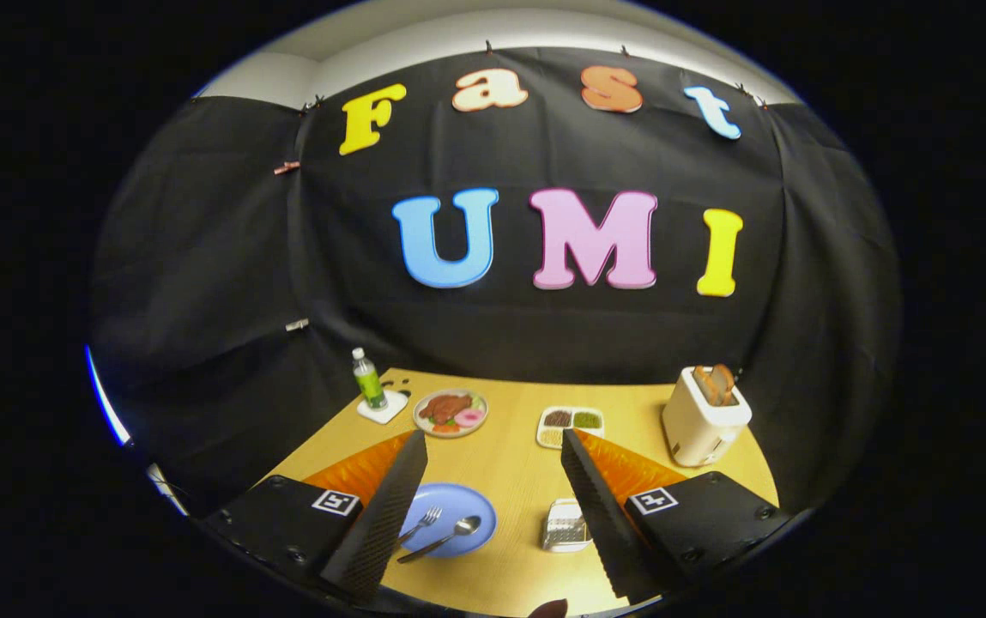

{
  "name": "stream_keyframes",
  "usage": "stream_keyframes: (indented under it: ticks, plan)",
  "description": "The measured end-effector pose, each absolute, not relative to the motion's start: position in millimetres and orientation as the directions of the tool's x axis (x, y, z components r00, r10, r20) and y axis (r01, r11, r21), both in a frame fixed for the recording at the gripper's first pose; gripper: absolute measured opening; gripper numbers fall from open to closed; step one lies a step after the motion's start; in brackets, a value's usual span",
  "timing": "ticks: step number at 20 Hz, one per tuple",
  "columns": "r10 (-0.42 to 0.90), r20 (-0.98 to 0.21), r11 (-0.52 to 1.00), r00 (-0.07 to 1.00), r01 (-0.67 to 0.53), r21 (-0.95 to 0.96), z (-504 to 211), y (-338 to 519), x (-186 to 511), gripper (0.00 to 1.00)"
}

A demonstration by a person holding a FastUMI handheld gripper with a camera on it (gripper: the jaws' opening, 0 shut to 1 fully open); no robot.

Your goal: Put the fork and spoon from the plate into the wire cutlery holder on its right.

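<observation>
While the tool (493, 463) hangs above the near part of a wooden counter (518, 481), its two fingers (390, 506) stand spread wide apart, released and holding nothing. They angle forward and downward toward the counter, tips well above its surface. Between the fingers, closer to the left one, a blue plate (458, 506) lies on the counter. A fork (424, 522) and a spoon (450, 536) rest side by side on the plate, the fork partly hidden by the left finger. To the right of the plate, just beside the right finger, sits the wire cutlery holder (565, 525). Beyond the fingers stand a green bottle (367, 378) on a white coaster (383, 407), a plate of food (450, 412), a divided tray (571, 424) and a cream toaster (704, 417) with bread in its slots.
</observation>
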State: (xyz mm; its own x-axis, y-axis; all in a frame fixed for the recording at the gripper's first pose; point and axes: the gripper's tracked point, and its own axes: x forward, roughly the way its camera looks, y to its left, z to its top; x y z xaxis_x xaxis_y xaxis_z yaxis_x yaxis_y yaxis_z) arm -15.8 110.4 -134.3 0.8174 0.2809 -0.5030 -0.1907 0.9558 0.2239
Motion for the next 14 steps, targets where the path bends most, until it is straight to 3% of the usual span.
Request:
stream_keyframes:
  ticks: [6, 14]
  plan:
    - [0.354, -0.71, 0.933, 0.609, -0.184, 0.308, -228, 172, -38, 0.96]
    - [0.316, -0.863, 0.943, 0.395, -0.032, 0.331, -357, 223, -55, 0.87]
